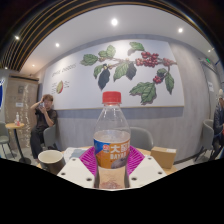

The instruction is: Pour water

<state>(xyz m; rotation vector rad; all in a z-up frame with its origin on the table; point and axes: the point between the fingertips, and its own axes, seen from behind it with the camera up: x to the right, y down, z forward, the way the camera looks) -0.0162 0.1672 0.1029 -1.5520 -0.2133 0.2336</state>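
Holding a clear water bottle [111,140] upright, your gripper [111,165] has it between its two fingers.

You see the bottle standing straight, with its red cap [112,98] on top and an orange label [112,155] around its lower part. Your white fingers [78,168] are at both sides of the bottle, and the pink pads seem to press on it, so the grip looks clenched on the bottle. Just to the left of the fingers stands a dark cup [50,159], and to the right a brown paper cup [163,156]. Beyond them, a person [43,115] sits at a table near the wall, which carries a big mural of green leaves and red berries [128,68].
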